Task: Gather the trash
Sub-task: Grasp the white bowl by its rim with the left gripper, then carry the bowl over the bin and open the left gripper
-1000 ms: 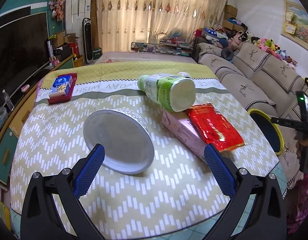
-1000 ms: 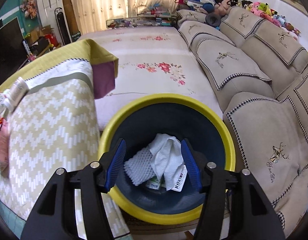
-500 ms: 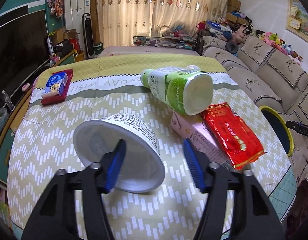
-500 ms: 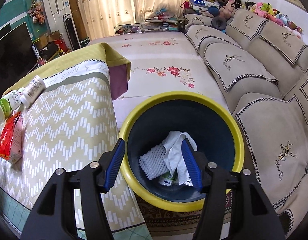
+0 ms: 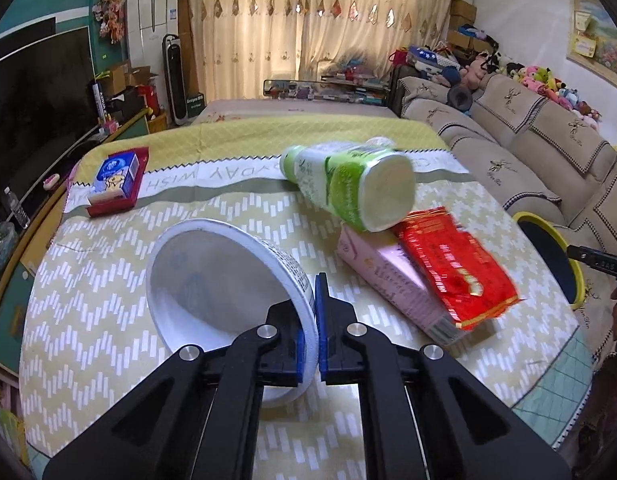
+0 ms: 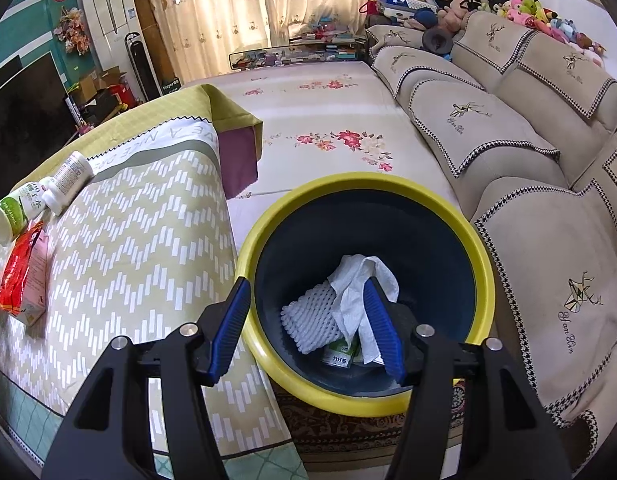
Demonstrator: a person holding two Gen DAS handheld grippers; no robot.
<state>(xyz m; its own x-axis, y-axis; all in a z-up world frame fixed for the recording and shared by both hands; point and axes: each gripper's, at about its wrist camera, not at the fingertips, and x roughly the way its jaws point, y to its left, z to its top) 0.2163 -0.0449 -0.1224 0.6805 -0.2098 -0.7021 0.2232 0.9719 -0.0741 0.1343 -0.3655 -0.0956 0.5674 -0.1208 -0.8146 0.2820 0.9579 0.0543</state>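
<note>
The left tool [image 5: 317, 332] is clamped on the rim of the white paper bowl [image 5: 212, 280], which lies tipped on its side near the table's [image 5: 108, 320] front edge. The right tool [image 6: 306, 320] stands partly open and empty above the yellow-rimmed bin [image 6: 484, 280] just beside the table's right edge; the bin holds white paper [image 6: 360, 280] and foam netting [image 6: 312, 316].
</note>
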